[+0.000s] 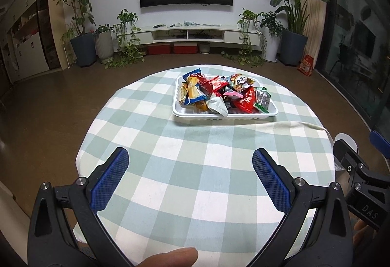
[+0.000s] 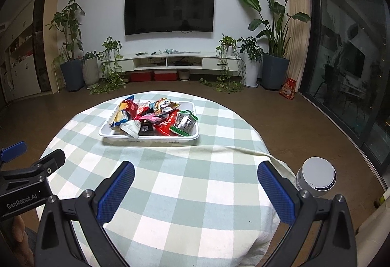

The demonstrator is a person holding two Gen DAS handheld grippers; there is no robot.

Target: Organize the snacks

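Snacks [image 1: 219,94] heap in white tray [image 1: 224,116], lower packets hidden beneath others.

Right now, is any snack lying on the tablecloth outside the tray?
No, every snack packet sits piled inside the white tray, and the checked tablecloth around it holds none.

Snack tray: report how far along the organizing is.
Done: the snack packets all sit heaped in the white tray on the checked tablecloth; none lie loose on the cloth. In hand: nothing. The left hand-held gripper and the right hand-held gripper are both open, empty and well short of the tray. Left: possibly tidying the jumbled pile.
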